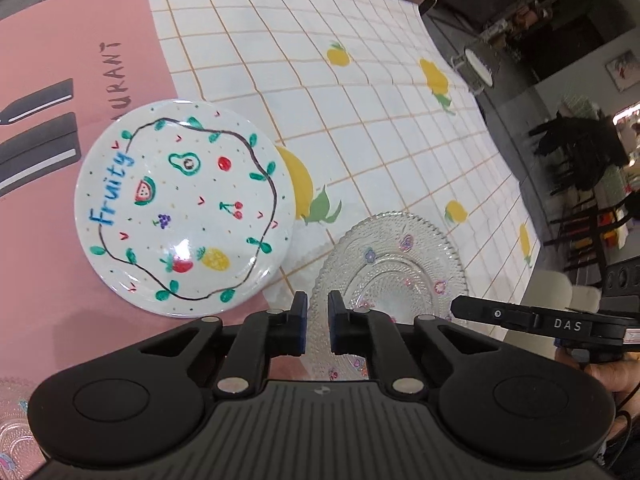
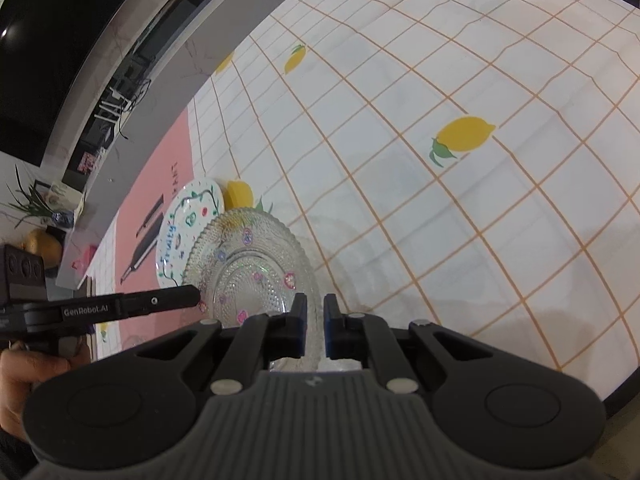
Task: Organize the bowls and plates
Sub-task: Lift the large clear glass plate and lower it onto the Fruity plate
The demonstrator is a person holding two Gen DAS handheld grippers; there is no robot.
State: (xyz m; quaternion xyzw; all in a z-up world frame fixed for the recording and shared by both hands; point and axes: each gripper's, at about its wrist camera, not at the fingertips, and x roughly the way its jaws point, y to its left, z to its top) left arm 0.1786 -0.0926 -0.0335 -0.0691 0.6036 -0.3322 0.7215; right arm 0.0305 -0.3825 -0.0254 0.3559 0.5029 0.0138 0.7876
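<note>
The right tool point(image 2: 311, 326) is seen pinching the near rim of the glass plate point(image 2: 256, 268), its fingers closed to a narrow gap with the rim between them. The plate is held tilted, its far edge raised above the tabletop point(image 2: 440, 200), so a carry is judged to be in hand.

The left tool point(image 1: 317, 322) is seen with its fingers almost pressed together; the glass rim lies in the gap in this view, yet whether it is gripped or merely lies behind cannot be told.

The painted plate point(image 1: 184, 208) rests flat, partly on the pink mat point(image 1: 60, 60) and partly on the checked cloth, just beside the glass plate; contact between them cannot be judged.

The next move is judged to be stacking: the glass plate would have to be levelled, centred over the painted plate and lowered gently, since glass on glazed ceramic may slip or chip.

Both plates are round, so no long axis is present; the painted plate's face is turned upward.
</note>
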